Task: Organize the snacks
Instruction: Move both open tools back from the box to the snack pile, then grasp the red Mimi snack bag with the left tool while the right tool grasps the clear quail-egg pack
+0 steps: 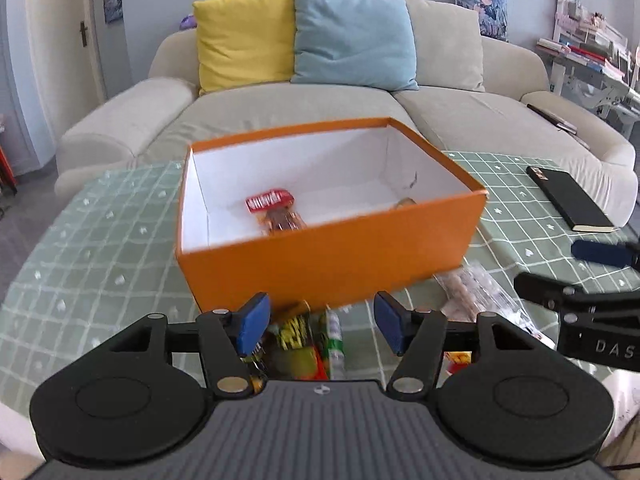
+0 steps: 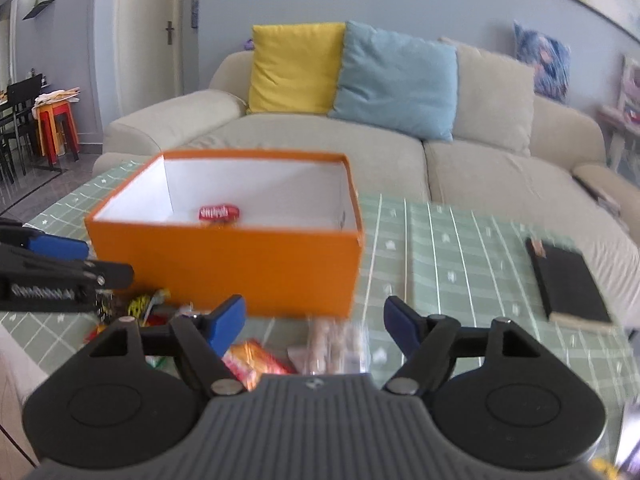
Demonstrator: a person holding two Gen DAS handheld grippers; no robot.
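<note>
An open orange box (image 1: 328, 264) (image 2: 224, 264) with a white inside stands on the green checked tablecloth. In it lies a red-labelled snack pack (image 1: 274, 210) (image 2: 219, 213), and something brown (image 1: 406, 202) shows at its right wall. My left gripper (image 1: 322, 326) is open, with nothing held, above a heap of yellow and green snack packets (image 1: 308, 344) in front of the box. My right gripper (image 2: 314, 326) is open too, above a clear bag of pale biscuits (image 2: 334, 346) (image 1: 472, 292) and an orange packet (image 2: 256, 364). Each gripper shows at the edge of the other's view.
A black notebook (image 1: 568, 200) (image 2: 568, 280) lies on the table at the right. Behind the table stands a beige sofa (image 1: 460, 120) with a yellow, a blue and a beige cushion. Stools and chairs (image 2: 52, 128) stand far left.
</note>
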